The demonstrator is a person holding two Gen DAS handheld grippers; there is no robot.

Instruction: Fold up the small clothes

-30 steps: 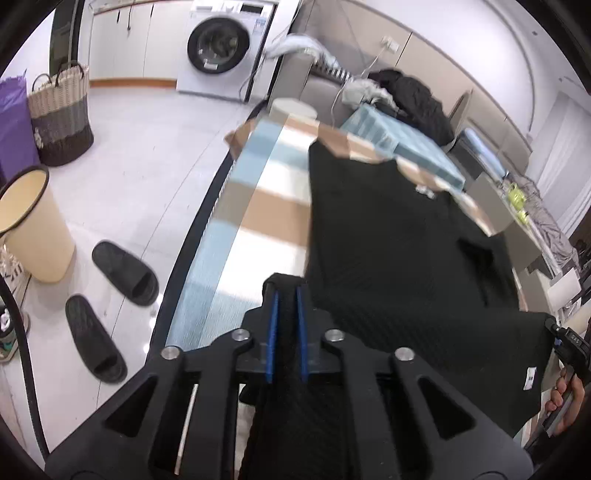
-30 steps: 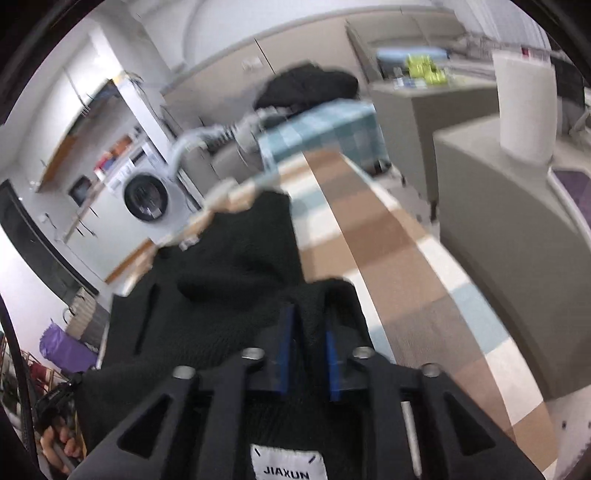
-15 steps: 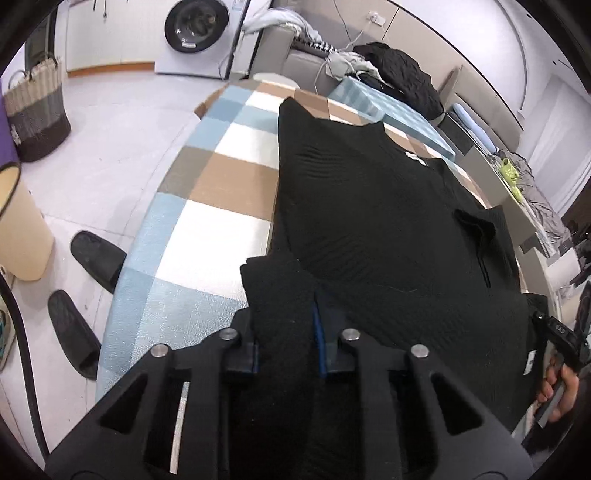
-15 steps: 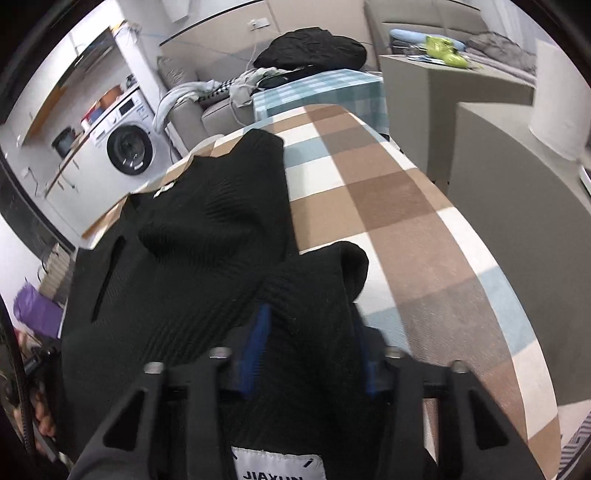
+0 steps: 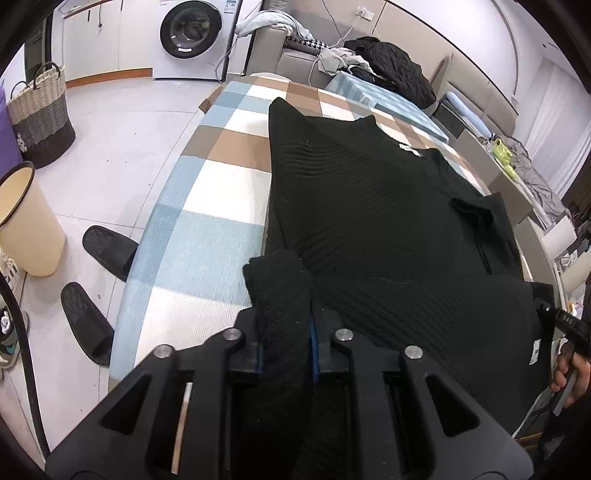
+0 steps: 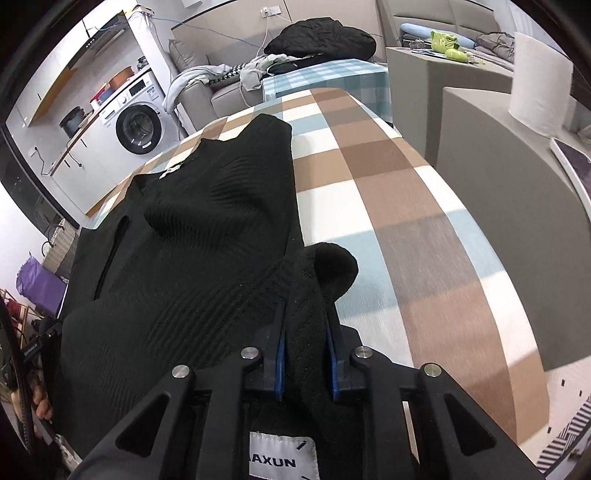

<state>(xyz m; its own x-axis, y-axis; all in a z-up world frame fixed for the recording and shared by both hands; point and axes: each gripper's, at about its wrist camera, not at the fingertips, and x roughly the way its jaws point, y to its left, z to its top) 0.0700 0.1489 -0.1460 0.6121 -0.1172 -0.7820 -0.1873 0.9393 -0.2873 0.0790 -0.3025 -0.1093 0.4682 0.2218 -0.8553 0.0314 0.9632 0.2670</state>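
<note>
The black ribbed knit sweater lies spread across the centre of both views on the checked blue, brown and white table cover. At the bottom centre of the left wrist view, the left gripper pinches a bunched fold of the sweater's edge between its blue-padded fingers. At the bottom centre of the right wrist view, the right gripper clamps another bunched fold, a white sewn label just below it. A white front-loading washing machine stands upper left.

washing machine, wicker basket, black slippers, paper roll
</note>
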